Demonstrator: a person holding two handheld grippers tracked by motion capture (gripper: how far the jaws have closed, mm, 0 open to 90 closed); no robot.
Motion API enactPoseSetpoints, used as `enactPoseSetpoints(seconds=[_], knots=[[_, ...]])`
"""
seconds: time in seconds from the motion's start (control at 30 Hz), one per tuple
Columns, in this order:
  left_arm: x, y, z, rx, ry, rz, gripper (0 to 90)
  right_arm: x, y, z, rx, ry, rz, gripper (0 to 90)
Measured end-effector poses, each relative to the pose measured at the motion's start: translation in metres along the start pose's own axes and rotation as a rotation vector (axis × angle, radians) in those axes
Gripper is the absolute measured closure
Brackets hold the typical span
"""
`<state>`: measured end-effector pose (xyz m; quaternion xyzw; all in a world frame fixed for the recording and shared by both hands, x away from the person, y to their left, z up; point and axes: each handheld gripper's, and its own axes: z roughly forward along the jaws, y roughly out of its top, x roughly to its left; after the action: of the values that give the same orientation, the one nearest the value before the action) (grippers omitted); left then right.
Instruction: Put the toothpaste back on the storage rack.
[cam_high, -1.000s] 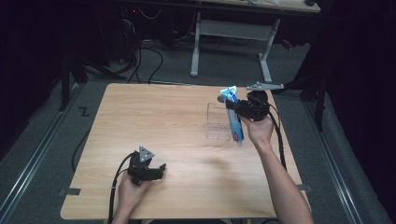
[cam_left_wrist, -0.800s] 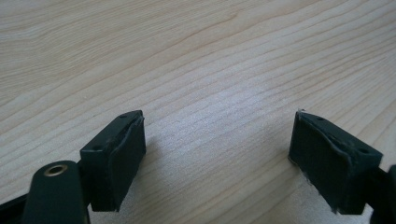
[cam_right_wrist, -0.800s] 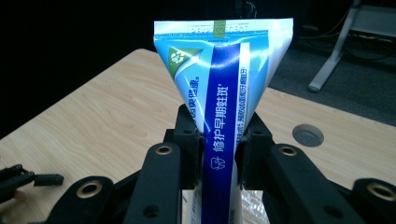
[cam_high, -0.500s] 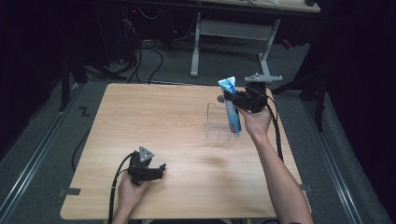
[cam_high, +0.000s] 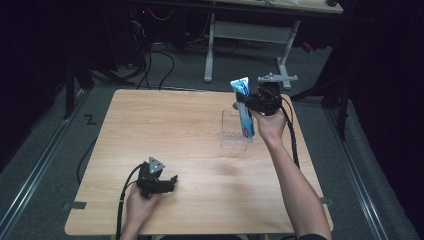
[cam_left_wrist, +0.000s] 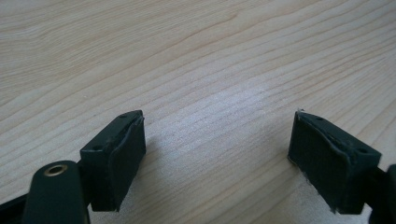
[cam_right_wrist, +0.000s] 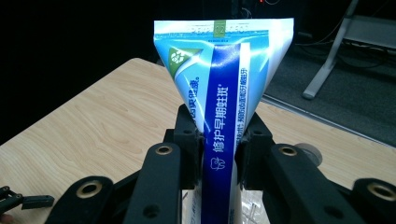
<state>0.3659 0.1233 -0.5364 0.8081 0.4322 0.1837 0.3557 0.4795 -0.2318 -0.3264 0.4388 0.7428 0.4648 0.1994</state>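
Up comes the toothpaste tube (cam_high: 245, 112) — a second ago it lay tipped across the clear tray, and now the right tongs (cam_high: 250, 103) have swung it nearly upright over the far right of the bench (cam_high: 165, 125), around two o'clock from the middle. The right tongs are clamped on the tube partway along its body; the right gripper view shows both black jaws pressed flat against the blue label, with the crimped flat end (cam_right_wrist: 224, 32) fanning out above them. Its long axis runs top to bottom, crimp high, lower end pointing down toward the clear tray (cam_high: 234, 131).

That's the relation to watch: the tray sits directly beneath and just to nine o'clock of the tube's lower end, so any set-down would be a short drop. Whether the tube's tip touches the tray floor, I can't tell from here.

Down at seven o'clock the left tongs (cam_high: 165, 182) have held their spot throughout, resting low by the near edge. Their jaws stand wide apart with nothing between them, just bare wood grain in the left gripper view. They're well apart from the tube; the right hand (cam_high: 270, 125) is far nearer and owns this move.

Nothing else stands on the bench between tube and tray. Beyond the far edge, a grey desk frame (cam_high: 250, 35) and floor cables sit well clear.
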Motion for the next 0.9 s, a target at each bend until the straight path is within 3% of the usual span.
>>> enactPoseSetpoints(seconds=[0.3, 0.47, 0.9], knots=[[0.0, 0.0, 0.0, -0.001, -0.001, -0.001, 19.4, -0.002, 0.006, 0.002, -0.003, -0.012, -0.014, 73.4], [0.0, 0.0, 0.0, 0.0, 0.0, 0.0, 19.4, -0.009, 0.009, 0.003, -0.011, -0.015, 0.007, 73.4], [0.0, 0.0, 0.0, -0.003, 0.001, 0.0, 19.5, -0.014, 0.012, 0.02, -0.014, -0.025, 0.017, 73.3]])
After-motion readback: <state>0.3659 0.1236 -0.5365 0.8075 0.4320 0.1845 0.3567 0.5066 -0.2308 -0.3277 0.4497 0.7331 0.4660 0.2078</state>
